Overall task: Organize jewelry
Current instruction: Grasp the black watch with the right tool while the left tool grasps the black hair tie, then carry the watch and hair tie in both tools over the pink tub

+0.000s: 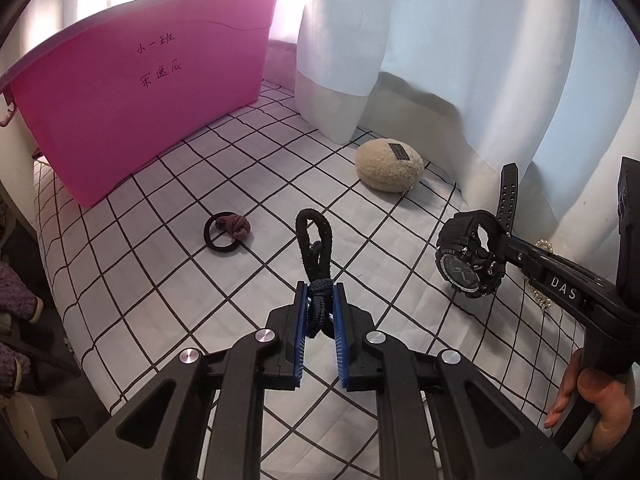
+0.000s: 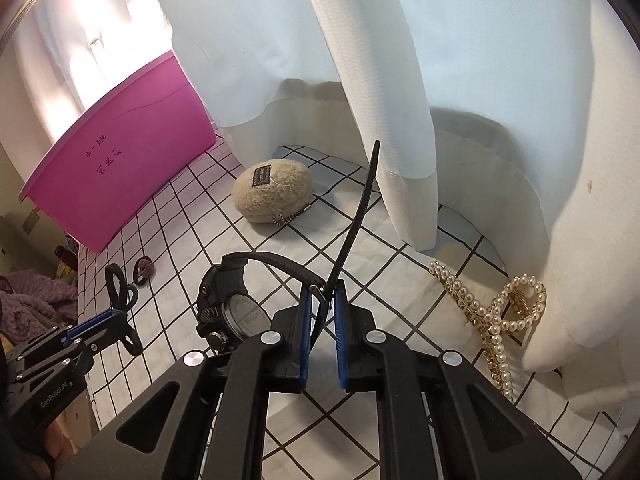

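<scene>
Left gripper [image 1: 320,312] clamped on hair tie [image 1: 316,256], centre frame; right gripper [image 2: 322,312] clamped on watch [image 2: 230,312] strap, centre-left. Risk: thin strap slipping, watch swinging loose.

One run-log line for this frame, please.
left gripper: shut on dark hair tie | right gripper: shut on black watch strap | both lifted | pink bin behind

- My left gripper [image 1: 321,300]: black frame, blue ribbed pads, silver round screws.
- My right gripper [image 2: 322,307]: the same, marked "DAS".
- My right hand [image 1: 592,400]: bare skin.
</scene>
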